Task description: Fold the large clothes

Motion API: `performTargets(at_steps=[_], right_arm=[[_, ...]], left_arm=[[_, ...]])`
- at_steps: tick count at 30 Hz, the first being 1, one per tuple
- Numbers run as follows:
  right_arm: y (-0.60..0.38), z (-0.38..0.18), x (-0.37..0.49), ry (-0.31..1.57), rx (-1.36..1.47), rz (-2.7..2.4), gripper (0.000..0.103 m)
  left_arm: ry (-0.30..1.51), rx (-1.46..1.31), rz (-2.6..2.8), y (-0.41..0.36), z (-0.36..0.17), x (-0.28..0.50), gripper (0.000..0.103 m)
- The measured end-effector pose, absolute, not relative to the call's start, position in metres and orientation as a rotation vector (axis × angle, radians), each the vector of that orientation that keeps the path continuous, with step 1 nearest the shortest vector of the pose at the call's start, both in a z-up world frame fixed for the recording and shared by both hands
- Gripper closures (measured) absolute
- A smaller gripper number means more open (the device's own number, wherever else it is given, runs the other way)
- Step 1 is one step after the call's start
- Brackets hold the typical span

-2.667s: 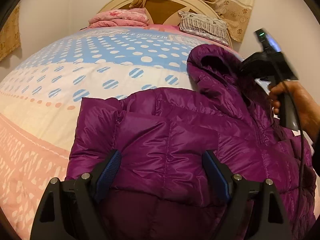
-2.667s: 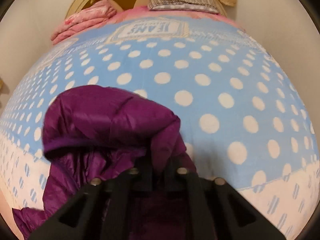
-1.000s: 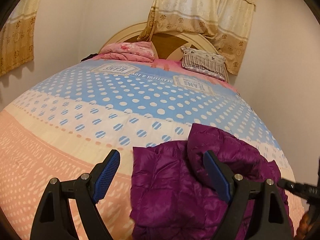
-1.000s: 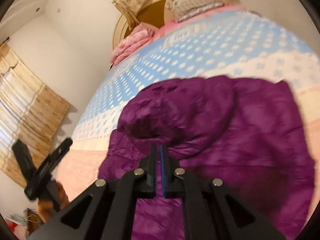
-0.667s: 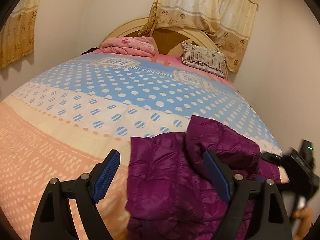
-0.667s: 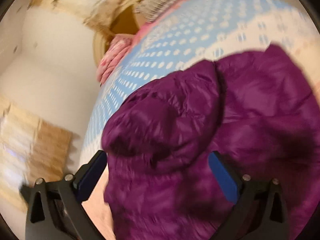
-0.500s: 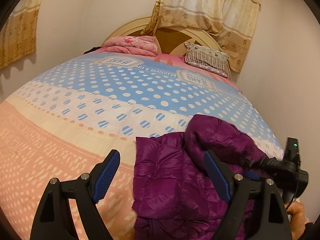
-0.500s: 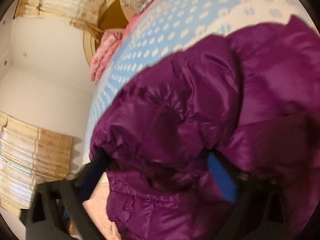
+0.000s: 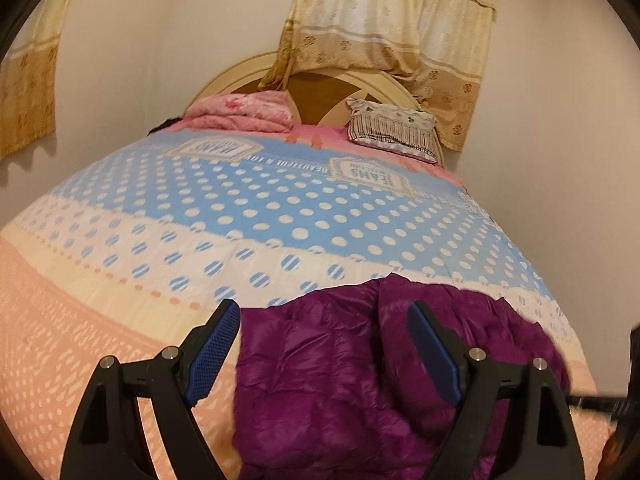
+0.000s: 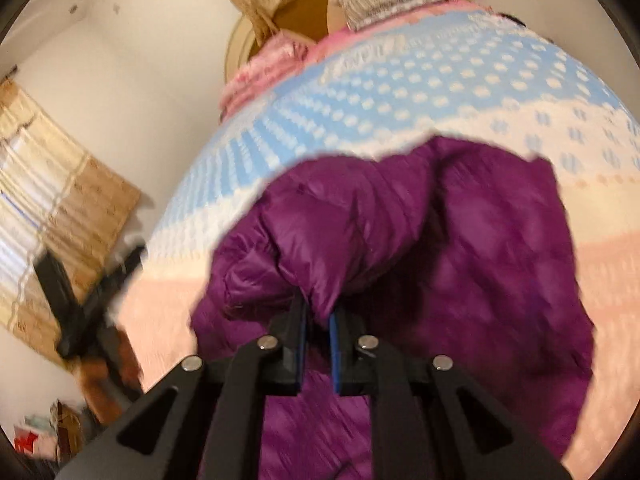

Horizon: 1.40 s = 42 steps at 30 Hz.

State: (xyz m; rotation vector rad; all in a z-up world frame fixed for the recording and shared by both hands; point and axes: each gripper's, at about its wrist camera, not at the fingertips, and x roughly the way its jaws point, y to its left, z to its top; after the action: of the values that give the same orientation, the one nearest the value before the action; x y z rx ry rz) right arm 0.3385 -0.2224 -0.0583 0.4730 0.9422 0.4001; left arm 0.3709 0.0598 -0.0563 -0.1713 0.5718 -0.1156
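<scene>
One gripper grasps, one hangs spread above the half-folded jacket.

Right gripper (image 10: 318, 326), low centre of its frame, pinches a puffy fold of the purple jacket (image 10: 460, 272); left gripper (image 9: 324, 348) is released, touching nothing. Jacket lies bunched at lower centre on the bed (image 9: 200, 216). Judging by its lumpy shape, folding is partway, with squaring and flattening left.

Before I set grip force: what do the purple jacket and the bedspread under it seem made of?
The purple jacket looks like thin, glossy nylon-type shell over puffy fill: sheen, quilted stitch lines, fine crinkles. The bedspread looks like matte printed woven fabric, perhaps cotton, with no shine. The right gripper pinches a jacket fold; the left gripper is open.
</scene>
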Motion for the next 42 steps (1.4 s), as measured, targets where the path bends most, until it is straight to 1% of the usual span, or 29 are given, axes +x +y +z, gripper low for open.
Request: performTargets(at_steps=[1, 3, 4, 5, 7, 9, 10, 11, 15, 17, 20, 23, 25, 26, 28, 31, 33, 37, 39, 40, 42], right_arm=[[-0.225, -0.069, 0.332, 0.978, 0.440, 0.378, 0.084], [-0.228, -0.086, 0.327, 1.056, 0.374, 0.294, 0.066], [-0.229, -0.095, 0.324, 1.118, 0.369, 0.271, 0.050], [-0.232, -0.095, 0.320, 1.121, 0.382, 0.280, 0.045], [-0.242, -0.071, 0.310, 1.022, 0.367, 0.254, 0.042], [-0.247, -0.044, 0.304, 0.902, 0.320, 0.175, 0.042], [-0.250, -0.027, 0.301, 0.809, 0.301, 0.144, 0.041], [-0.249, -0.014, 0.303, 0.740, 0.290, 0.134, 0.042], [-0.218, -0.001, 0.348, 0.664, 0.319, 0.203, 0.043], [-0.199, -0.013, 0.377, 0.674, 0.311, 0.199, 0.043], [-0.188, -0.053, 0.411, 0.761, 0.318, 0.214, 0.043], [-0.197, -0.103, 0.408, 0.865, 0.275, 0.203, 0.044], [-0.201, -0.130, 0.407, 0.929, 0.208, 0.173, 0.045], [-0.204, -0.141, 0.403, 0.934, 0.179, 0.174, 0.046], [-0.209, -0.151, 0.397, 0.874, 0.155, 0.198, 0.046], [-0.208, -0.154, 0.397, 0.844, 0.140, 0.187, 0.045], [-0.206, -0.156, 0.400, 0.835, 0.123, 0.171, 0.044], [-0.194, -0.152, 0.404, 0.845, 0.080, 0.138, 0.043], [-0.193, -0.142, 0.400, 0.865, 0.084, 0.130, 0.043], [-0.197, -0.134, 0.392, 0.866, 0.101, 0.127, 0.043], [-0.212, -0.101, 0.354, 0.758, 0.196, 0.152, 0.043]], left_arm=[[0.581, -0.155, -0.131, 0.050, -0.058, 0.375, 0.018], [0.614, -0.128, -0.166, 0.034, -0.063, 0.381, 0.018], [0.632, -0.114, -0.174, 0.027, -0.066, 0.383, 0.018], [0.634, -0.106, -0.179, 0.024, -0.067, 0.383, 0.018], [0.618, -0.074, -0.184, 0.014, -0.067, 0.383, 0.018], [0.607, -0.059, -0.174, 0.005, -0.066, 0.387, 0.018], [0.603, -0.060, -0.170, 0.003, -0.065, 0.390, 0.018], [0.592, -0.060, -0.164, -0.001, -0.063, 0.395, 0.018], [0.578, -0.044, -0.101, -0.015, -0.065, 0.422, 0.018], [0.633, -0.016, -0.058, -0.023, -0.080, 0.438, 0.018], [0.741, -0.019, -0.080, -0.028, -0.115, 0.441, 0.018], [0.822, -0.005, -0.122, -0.035, -0.156, 0.429, 0.018], [0.835, 0.022, -0.143, -0.041, -0.183, 0.424, 0.018], [0.819, 0.025, -0.142, -0.043, -0.187, 0.421, 0.017], [0.827, 0.012, -0.150, -0.042, -0.189, 0.425, 0.017], [0.844, -0.027, -0.157, -0.039, -0.195, 0.433, 0.015], [0.848, 0.006, -0.136, -0.048, -0.198, 0.435, 0.013], [0.868, 0.002, -0.157, -0.045, -0.194, 0.436, 0.013], [0.890, -0.015, -0.217, -0.033, -0.178, 0.427, 0.013], [0.835, -0.045, -0.244, -0.020, -0.161, 0.410, 0.013], [0.758, -0.060, -0.271, -0.001, -0.133, 0.381, 0.013]])
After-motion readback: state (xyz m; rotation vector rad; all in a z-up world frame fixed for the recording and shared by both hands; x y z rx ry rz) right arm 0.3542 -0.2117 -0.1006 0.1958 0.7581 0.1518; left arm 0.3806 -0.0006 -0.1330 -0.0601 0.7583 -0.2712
